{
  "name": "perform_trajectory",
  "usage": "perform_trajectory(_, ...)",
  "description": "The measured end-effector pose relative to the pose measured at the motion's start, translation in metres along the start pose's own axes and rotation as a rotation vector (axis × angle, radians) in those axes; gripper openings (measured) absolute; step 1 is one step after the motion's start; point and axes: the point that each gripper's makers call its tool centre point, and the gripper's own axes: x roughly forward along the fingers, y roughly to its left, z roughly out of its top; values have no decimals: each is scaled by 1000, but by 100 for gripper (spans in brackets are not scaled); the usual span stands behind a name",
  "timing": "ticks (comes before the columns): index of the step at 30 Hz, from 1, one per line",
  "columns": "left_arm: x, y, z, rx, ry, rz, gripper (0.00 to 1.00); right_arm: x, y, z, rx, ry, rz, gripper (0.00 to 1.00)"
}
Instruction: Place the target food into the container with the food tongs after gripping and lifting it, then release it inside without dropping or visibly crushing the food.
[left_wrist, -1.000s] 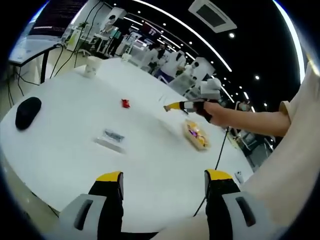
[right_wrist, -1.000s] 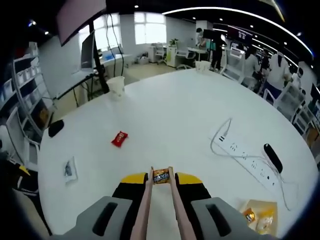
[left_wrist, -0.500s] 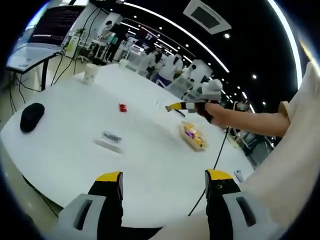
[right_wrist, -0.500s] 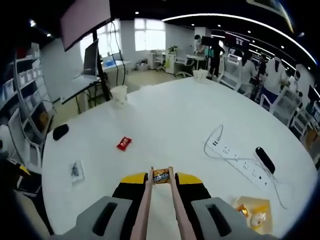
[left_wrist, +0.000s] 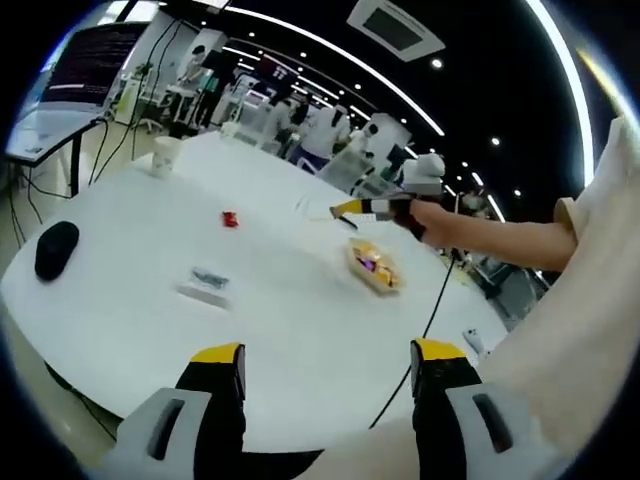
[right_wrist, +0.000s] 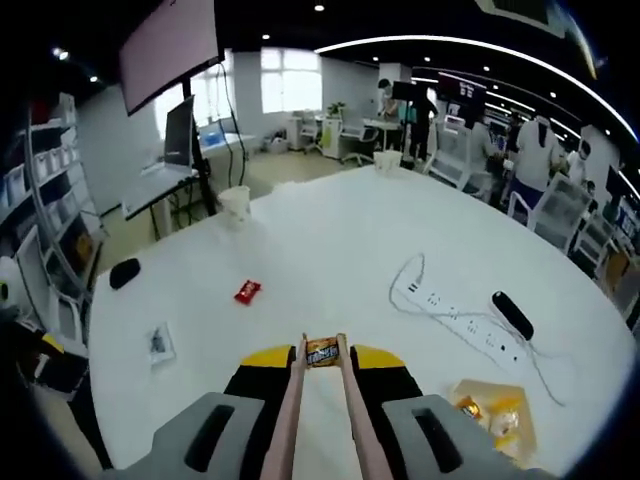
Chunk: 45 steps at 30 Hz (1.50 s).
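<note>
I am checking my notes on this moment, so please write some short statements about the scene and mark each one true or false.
1. The pink food tongs grip a small orange wrapped snack. True.
2. The snack already lies in the shallow container. False: it is held above the round white table.
3. The left gripper has its jaws apart and empty. True.
4. The small red packet lies inside the container. False: it lies on the table.
</note>
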Motion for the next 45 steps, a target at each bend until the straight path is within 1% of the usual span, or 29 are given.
perform_trajectory(4, 0, -4, 0, 10, 3, -14, 67, -14, -3, 4, 7, -15, -21, 20)
perform_trajectory(8, 0, -6, 0, 18, 8, -27, 67, -22, -9, 6, 12, -29, -38, 20)
perform_trajectory(13, 0, -7, -1, 25, 7, -42, 67, -41, -8, 11, 15, -47, -67, 20)
perform_trajectory(19, 2, -10, -1, 37, 9, -61, 67, -61, -13, 15, 19, -67, -99, 21)
perform_trajectory(28, 1, -16, -3, 44, 10, -76, 67, -79, -25, 14, 33, -83, -140, 21)
perform_trajectory(35, 0, -21, -9, 48, 23, -90, 67, -92, -39, 11, 52, -93, -173, 21)
perform_trajectory(40, -1, -23, -9, 48, 23, -92, 67, -98, -48, 8, 65, -99, -193, 21)
perform_trajectory(45, 0, -28, -11, 63, 40, -102, 67, -106, -59, 6, 87, -114, -216, 21)
